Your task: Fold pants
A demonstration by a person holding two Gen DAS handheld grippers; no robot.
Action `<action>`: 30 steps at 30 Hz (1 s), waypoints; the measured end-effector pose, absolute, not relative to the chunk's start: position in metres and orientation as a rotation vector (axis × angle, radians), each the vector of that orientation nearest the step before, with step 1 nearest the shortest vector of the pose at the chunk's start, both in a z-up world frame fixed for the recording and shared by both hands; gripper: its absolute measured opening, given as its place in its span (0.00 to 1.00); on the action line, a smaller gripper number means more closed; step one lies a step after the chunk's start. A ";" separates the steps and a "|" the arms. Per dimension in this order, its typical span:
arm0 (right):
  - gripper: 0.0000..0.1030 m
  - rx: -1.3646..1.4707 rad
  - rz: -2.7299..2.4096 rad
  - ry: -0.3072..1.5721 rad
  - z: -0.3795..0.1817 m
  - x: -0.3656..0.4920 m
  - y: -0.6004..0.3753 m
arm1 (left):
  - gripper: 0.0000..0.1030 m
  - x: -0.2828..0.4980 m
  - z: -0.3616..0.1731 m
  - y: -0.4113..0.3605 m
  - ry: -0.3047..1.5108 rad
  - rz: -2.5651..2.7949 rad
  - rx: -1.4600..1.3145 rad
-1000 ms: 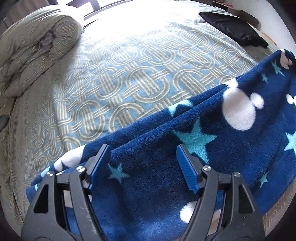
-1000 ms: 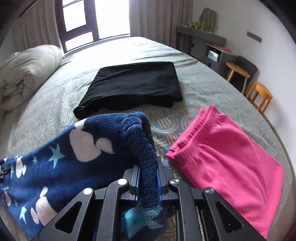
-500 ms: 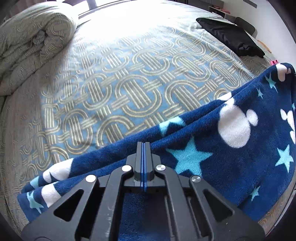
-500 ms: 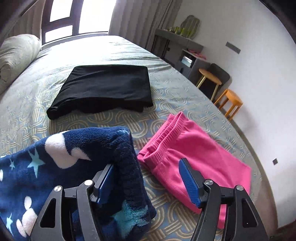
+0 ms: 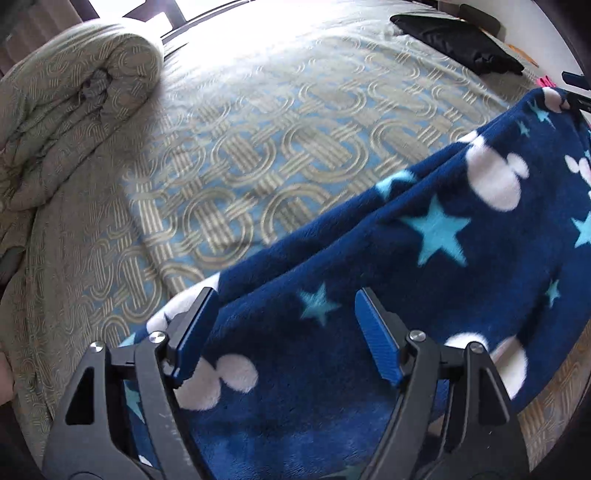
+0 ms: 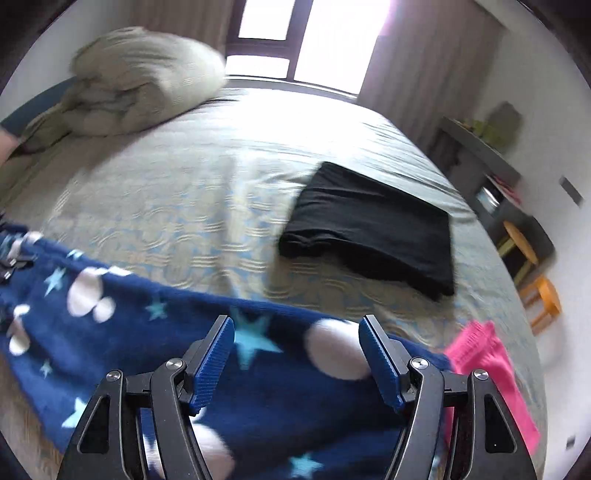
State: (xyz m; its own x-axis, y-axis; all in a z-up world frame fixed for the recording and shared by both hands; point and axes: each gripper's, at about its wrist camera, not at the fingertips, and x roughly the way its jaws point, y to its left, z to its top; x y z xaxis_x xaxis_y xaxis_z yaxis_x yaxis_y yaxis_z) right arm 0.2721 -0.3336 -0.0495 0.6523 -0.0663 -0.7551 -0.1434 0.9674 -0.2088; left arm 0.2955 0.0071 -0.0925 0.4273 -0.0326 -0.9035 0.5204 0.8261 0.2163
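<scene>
Basically the navy fleece pants (image 5: pixel 424 280), printed with turquoise stars and white mouse-head shapes, lie spread across the near edge of the bed (image 5: pixel 277 155), long axis running left to right, with the fabric bunched into a soft ridge along the far edge. Left gripper (image 5: pixel 284 328) hangs over the left part of the pants pointing steeply down, blue pads wide apart and its jaws opening; fleece shows below and between the pads but neither pad presses on it. Right gripper (image 6: pixel 297 354) hangs over the right part of the pants, blue pads also wide apart, jaws opening, fleece under the gap and nothing pinched. Right wrist view is motion-blurred, so whether the pad tips brush the pile is hard to say. Just beside the right end of the navy pants lies a pink garment (image 6: pixel 491 373), ribbed band toward the pants; it seems to touch or slightly tuck under them. Farther back on the bed sits a folded black garment (image 6: pixel 373 229), well apart from the pants. At the head end on the left rests a rolled duvet (image 5: pixel 70 110) in the same interlocking-ring pattern as the bedcover. Beyond the bed are a window (image 6: pixel 306 33) with curtains, a grey shelf unit (image 6: pixel 480 155) and an orange stool (image 6: pixel 546 299) by the right wall.
</scene>
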 end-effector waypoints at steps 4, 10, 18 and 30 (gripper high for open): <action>0.69 -0.407 0.332 0.888 -0.070 0.280 -0.258 | 0.75 0.305 -0.107 0.022 1.121 -0.379 0.455; 0.69 -0.556 0.565 0.923 -0.103 0.307 -0.162 | 0.03 0.316 -0.117 0.014 1.143 -0.465 0.402; 0.05 -0.507 0.532 1.051 -0.130 0.343 -0.148 | 0.00 0.325 -0.100 0.024 1.061 -0.491 0.346; 0.04 -0.276 0.410 1.051 -0.114 0.377 -0.183 | 0.70 0.320 -0.095 0.060 1.093 -0.434 0.373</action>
